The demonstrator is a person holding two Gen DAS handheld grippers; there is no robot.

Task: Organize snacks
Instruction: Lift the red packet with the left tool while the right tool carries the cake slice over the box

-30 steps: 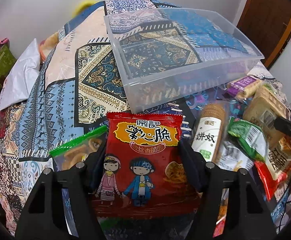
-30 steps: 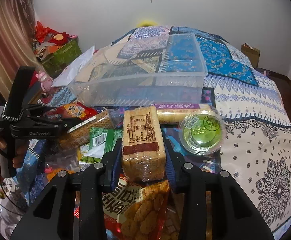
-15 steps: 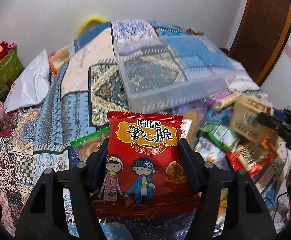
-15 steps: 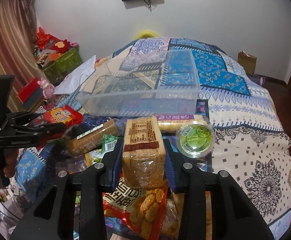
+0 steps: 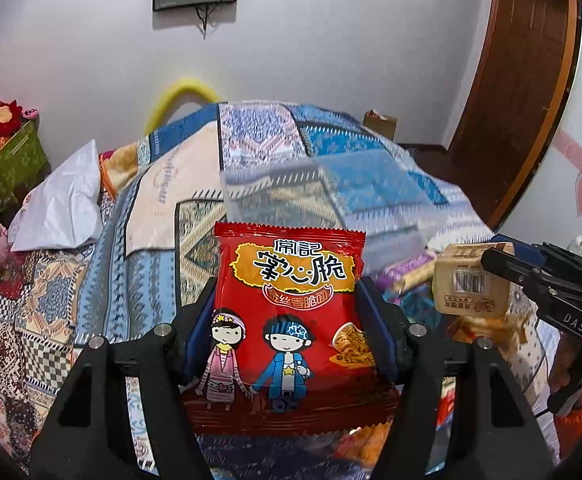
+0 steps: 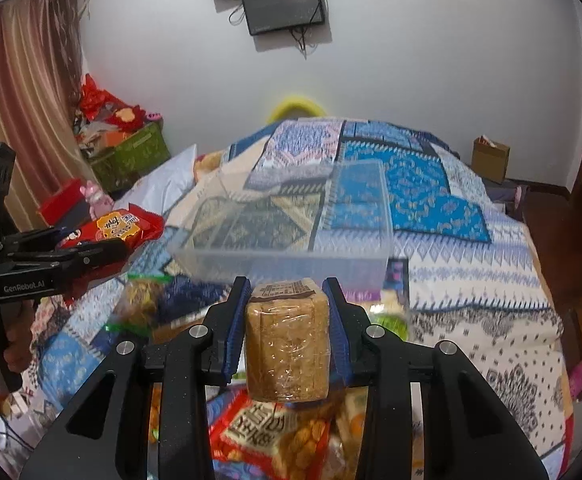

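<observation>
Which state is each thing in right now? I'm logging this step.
Left gripper: shut on the red snack packet, held off the bed.
Right gripper: shut on the tan biscuit pack, lifted.
Clear plastic bin: upright on the quilt, empty.

Left gripper (image 5: 287,320): raised off the snack pile with the red noodle packet (image 5: 291,324) clamped between its pads; the packet now hangs clear above the patchwork bedspread (image 5: 91,280), and the green-topped bag once beside it has dropped from the left wrist view. Right gripper (image 6: 287,328): lifted likewise with the clear-wrapped biscuit block (image 6: 287,348), which has tipped up end-on. Clear plastic bin (image 6: 291,236): now sits farther below and ahead in both views.
</observation>
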